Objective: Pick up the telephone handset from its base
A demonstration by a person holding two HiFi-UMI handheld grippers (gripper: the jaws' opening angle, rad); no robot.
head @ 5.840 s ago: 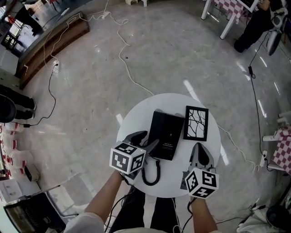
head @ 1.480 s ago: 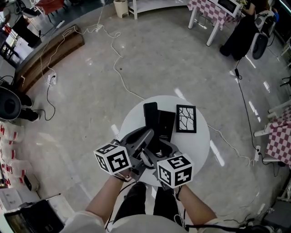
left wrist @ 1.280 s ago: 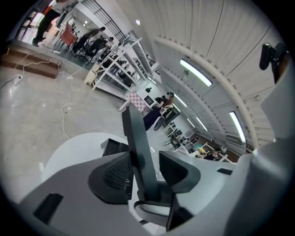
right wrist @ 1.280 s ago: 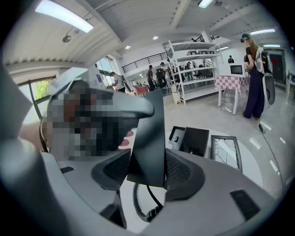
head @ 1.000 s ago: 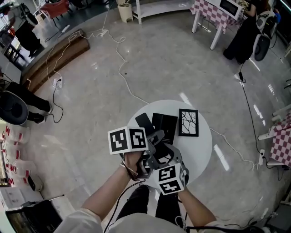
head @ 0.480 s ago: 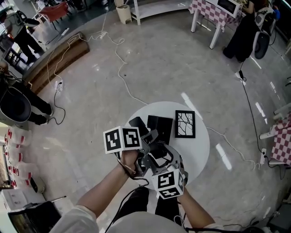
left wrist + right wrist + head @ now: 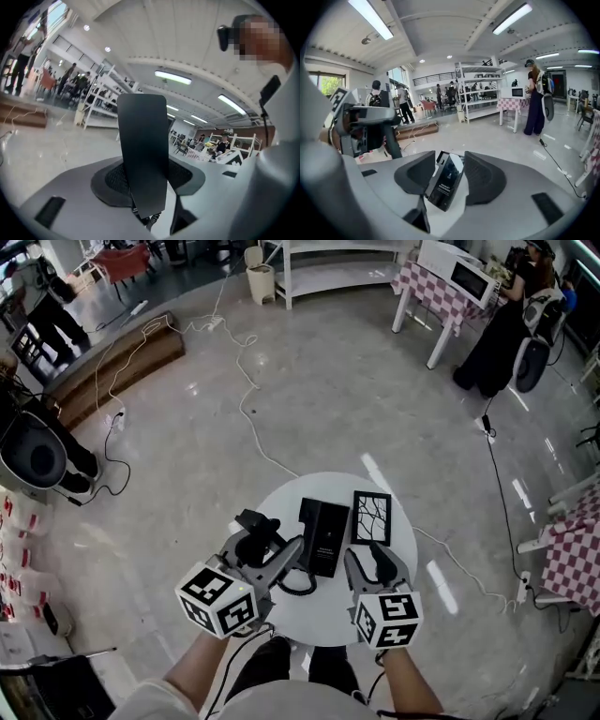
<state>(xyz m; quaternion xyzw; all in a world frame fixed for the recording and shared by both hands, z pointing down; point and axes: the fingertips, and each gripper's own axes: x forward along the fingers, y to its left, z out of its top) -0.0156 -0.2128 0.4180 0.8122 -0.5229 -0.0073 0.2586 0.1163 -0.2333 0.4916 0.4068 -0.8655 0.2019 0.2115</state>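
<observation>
On the round white table point(image 7: 319, 617) lies the black telephone base point(image 7: 323, 536), also seen below the right gripper's jaws as a glossy slab point(image 7: 447, 181). The black handset point(image 7: 255, 525) is off the base, raised at the table's left. It stands upright point(image 7: 143, 150) between the jaws of my left gripper point(image 7: 267, 546), which have just closed a little and are shut on it. Its coiled cord point(image 7: 297, 583) hangs down to the table. My right gripper point(image 7: 370, 561) hovers over the table's right front; its jaws have just been closing and stand open with nothing between them.
A black picture frame point(image 7: 370, 517) with a branch pattern lies right of the base. White cables point(image 7: 251, 381) run across the grey floor. Shelving, checkered tables and people stand far off around the room.
The two grippers, close together over the handset before, have parted. The left one has rolled and carries the handset at the table's left; the right one has moved off to the right, empty.
</observation>
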